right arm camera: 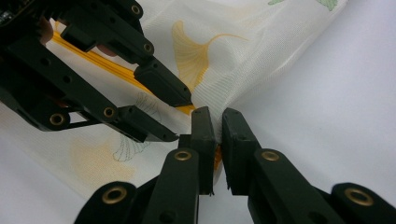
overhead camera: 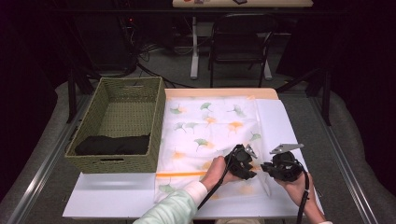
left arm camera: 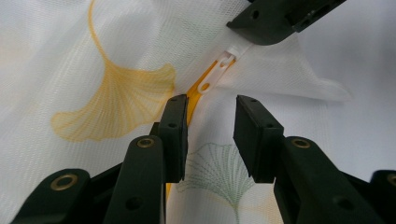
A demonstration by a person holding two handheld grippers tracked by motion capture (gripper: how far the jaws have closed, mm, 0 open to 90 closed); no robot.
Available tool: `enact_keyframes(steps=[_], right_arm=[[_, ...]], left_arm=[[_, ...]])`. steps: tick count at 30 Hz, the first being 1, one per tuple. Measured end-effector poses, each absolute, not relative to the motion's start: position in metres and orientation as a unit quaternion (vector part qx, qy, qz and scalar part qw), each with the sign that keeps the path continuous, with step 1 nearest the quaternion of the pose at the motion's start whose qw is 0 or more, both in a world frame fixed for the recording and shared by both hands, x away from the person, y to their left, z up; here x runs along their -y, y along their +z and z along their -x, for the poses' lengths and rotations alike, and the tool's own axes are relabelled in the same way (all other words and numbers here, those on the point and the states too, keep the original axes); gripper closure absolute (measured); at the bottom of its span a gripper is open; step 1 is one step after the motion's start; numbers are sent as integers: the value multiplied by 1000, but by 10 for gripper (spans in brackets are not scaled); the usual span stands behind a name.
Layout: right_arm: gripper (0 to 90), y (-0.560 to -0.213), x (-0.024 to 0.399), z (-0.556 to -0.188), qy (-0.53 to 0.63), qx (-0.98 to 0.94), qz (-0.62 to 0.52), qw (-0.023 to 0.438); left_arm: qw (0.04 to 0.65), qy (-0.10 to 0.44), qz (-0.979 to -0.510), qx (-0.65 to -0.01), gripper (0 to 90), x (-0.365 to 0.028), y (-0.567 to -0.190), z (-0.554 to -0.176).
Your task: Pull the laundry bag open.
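- On the surface (overhead camera: 116, 196) before me I count one mesh bag (overhead camera: 210, 126), white with yellow and green leaf prints, lying flat with its yellow zipper (overhead camera: 180, 174) along the near edge.
- To its left stands one woven basket (overhead camera: 116, 123), touching the bag's edge, with one dark folded cloth (overhead camera: 112, 144) at its near end.
- My two grippers are both at the bag's near right corner, close to each other.
- My right gripper (right arm camera: 218, 126) has its jaws clamped on a pinch of the mesh at the corner, just beside the zipper's end; the fabric rises in a small ridge between the pads.
- My left gripper (left arm camera: 210, 126) has its jaws apart, with a gap between the pads; they sit over the zipper line, one pad touching or just beside the yellow tape, I cannot tell which.
- One white zipper pull (left arm camera: 215, 73) lies just ahead of the left jaws, apart from them, pointing along the yellow tape toward the right gripper's tip.
- From the high view, the left gripper (overhead camera: 242, 163) and the right gripper (overhead camera: 280, 167) face each other over the corner, each in one hand, each trailing one cable.
- Beyond the surface, one dark chair (overhead camera: 238, 39) stands on the floor.
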State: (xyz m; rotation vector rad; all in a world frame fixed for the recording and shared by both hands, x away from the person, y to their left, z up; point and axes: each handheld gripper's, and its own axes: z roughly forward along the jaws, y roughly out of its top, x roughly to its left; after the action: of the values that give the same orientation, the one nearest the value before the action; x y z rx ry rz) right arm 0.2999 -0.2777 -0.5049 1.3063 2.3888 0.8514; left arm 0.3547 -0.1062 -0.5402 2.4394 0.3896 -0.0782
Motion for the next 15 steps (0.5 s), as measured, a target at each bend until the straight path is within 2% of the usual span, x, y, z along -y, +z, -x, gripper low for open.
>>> enact_keyframes(steps=[15], right_arm=[[841, -506, 277, -300, 295, -830, -451, 143]], left_arm=[[344, -28, -929, -136, 776, 112, -542, -351]])
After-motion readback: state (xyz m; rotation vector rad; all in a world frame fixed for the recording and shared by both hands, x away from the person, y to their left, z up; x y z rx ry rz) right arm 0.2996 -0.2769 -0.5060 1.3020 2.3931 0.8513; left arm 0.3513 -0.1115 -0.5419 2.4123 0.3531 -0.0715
